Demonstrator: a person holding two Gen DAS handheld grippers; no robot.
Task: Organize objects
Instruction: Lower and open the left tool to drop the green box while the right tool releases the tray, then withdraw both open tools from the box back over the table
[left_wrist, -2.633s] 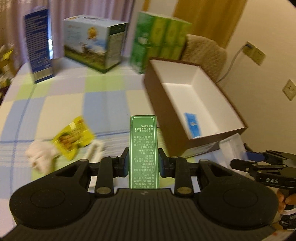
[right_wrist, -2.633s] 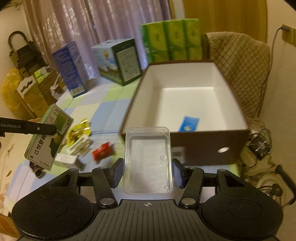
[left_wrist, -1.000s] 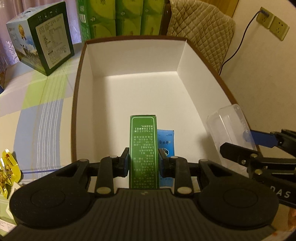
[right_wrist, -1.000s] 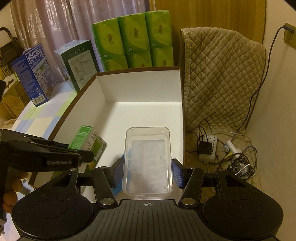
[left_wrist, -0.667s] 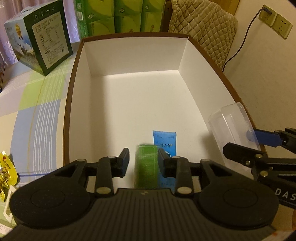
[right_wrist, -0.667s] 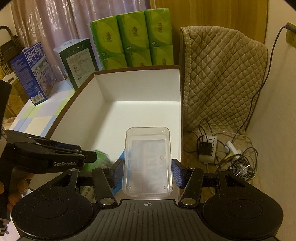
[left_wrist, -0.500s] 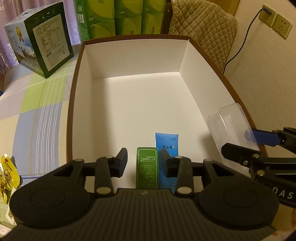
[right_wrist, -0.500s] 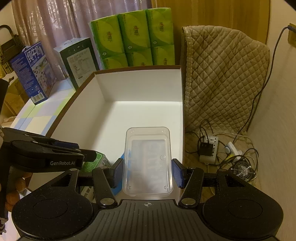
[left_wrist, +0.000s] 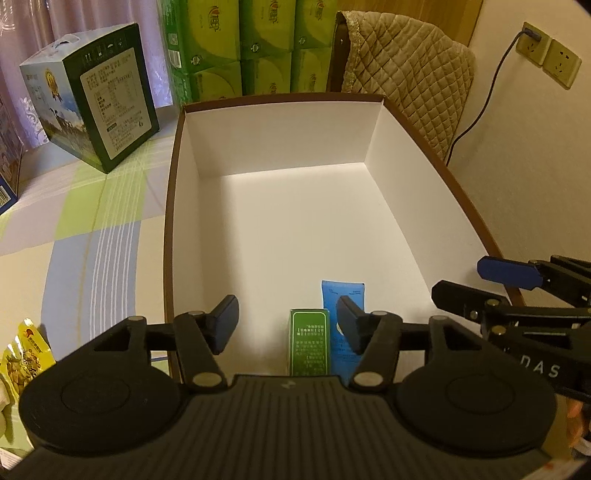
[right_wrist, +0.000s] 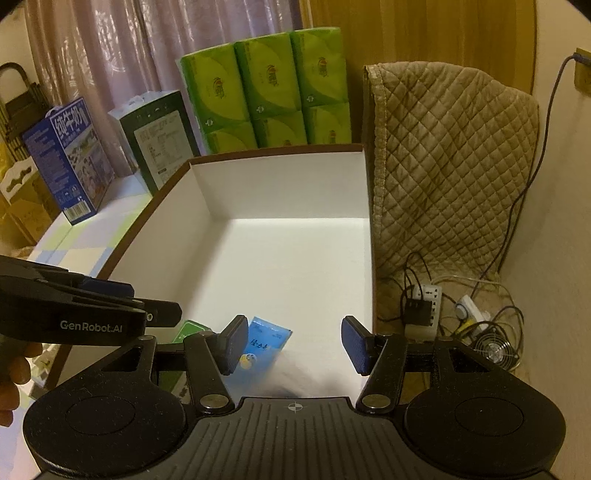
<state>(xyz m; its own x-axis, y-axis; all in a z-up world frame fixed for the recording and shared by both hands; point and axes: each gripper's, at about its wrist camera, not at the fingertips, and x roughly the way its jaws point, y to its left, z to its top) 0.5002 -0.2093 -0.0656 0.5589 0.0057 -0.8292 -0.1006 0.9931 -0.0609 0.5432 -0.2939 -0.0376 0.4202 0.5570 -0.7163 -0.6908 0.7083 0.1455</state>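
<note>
A: Tools first: the left tool is spread wide and empty, and so is the right tool.

B: Where are the things?

A: The green carton lies on the floor of the brown box, just beside a blue sachet. Something pale and blurred lies below the right tool; I cannot tell what.

B: And the step in hand?

A: Backing out, I judge. Lift both tools straight up, clear of the box walls, then go for the yellow packet on the checked surface.

Left hand-held gripper spread wide and empty, right hand-held gripper likewise, side by side
</note>
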